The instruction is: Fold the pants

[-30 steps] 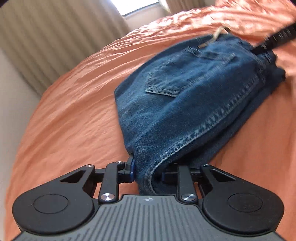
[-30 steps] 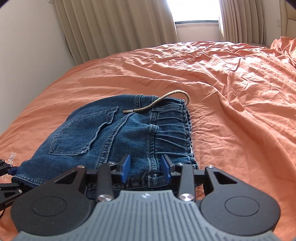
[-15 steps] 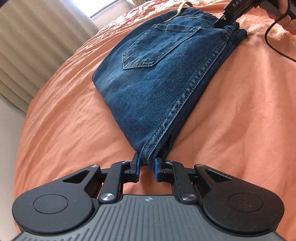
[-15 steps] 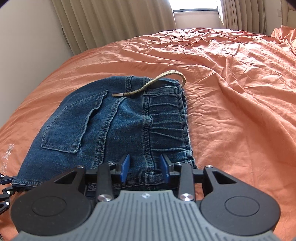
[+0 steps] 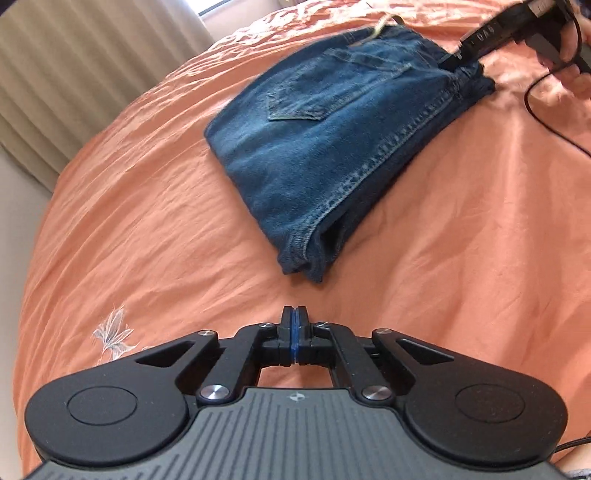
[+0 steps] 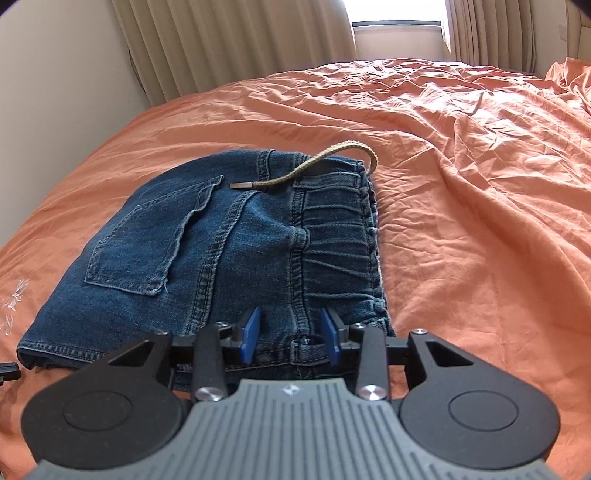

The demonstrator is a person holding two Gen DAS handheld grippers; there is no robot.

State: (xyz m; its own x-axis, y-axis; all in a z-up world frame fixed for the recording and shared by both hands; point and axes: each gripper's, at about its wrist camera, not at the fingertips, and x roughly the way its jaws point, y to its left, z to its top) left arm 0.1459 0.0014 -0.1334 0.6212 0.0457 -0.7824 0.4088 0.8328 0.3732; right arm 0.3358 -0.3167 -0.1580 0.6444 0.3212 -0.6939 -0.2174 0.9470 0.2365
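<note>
The blue denim pants (image 5: 332, 140) lie folded in a compact stack on the orange bedsheet (image 5: 461, 258), back pocket up. In the right wrist view the pants (image 6: 207, 258) show the elastic waistband and a tan drawstring (image 6: 314, 166) lying across the top. My left gripper (image 5: 294, 321) is shut and empty, a short way off the near corner of the stack. My right gripper (image 6: 291, 332) is open, its blue pads on either side of a belt loop at the waistband edge. The right gripper also shows in the left wrist view (image 5: 491, 33) at the far corner of the stack.
The orange sheet (image 6: 461, 184) is wrinkled to the right of the pants. Beige curtains (image 6: 229, 44) and a window stand behind the bed. A wall runs along the left. A black cable (image 5: 546, 110) trails from the right gripper across the sheet.
My left gripper let go of the pants' near corner, shut, and drew back from the stack. My right gripper stayed open at the waistband, shifting slightly.
</note>
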